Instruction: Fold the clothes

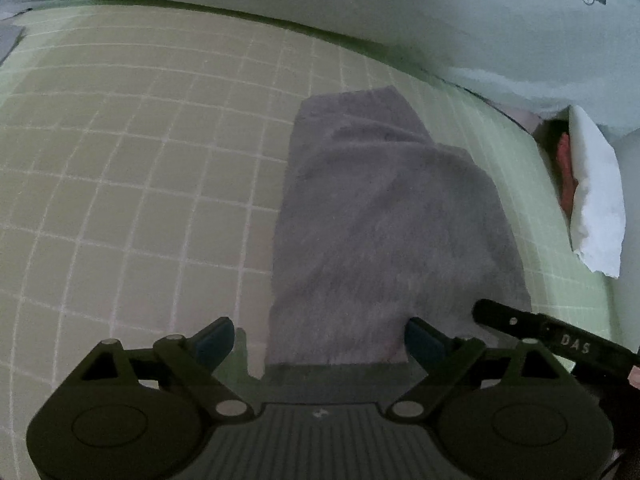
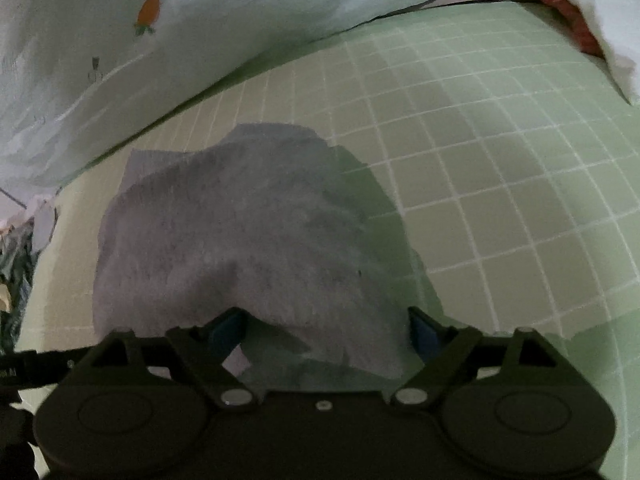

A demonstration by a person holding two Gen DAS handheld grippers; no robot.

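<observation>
Your left gripper [image 1: 318, 338] and right gripper [image 2: 324, 330] both gape over the grey garment [image 1: 384, 216] on the green grid mat [image 1: 140, 168].

The cloth [image 1: 384, 220] is plain grey with a fuzzy nap. Under it the mat [image 1: 140, 184] is pale green, ruled with thin white lines into squares. The sheet [image 2: 120, 60] along the mat's far edge is very pale mint, printed with an orange carrot with green leaves [image 2: 149, 10]. Both tongs, left [image 1: 320, 340] and right [image 2: 326, 330], are black with blue pads [image 1: 420, 340].
</observation>
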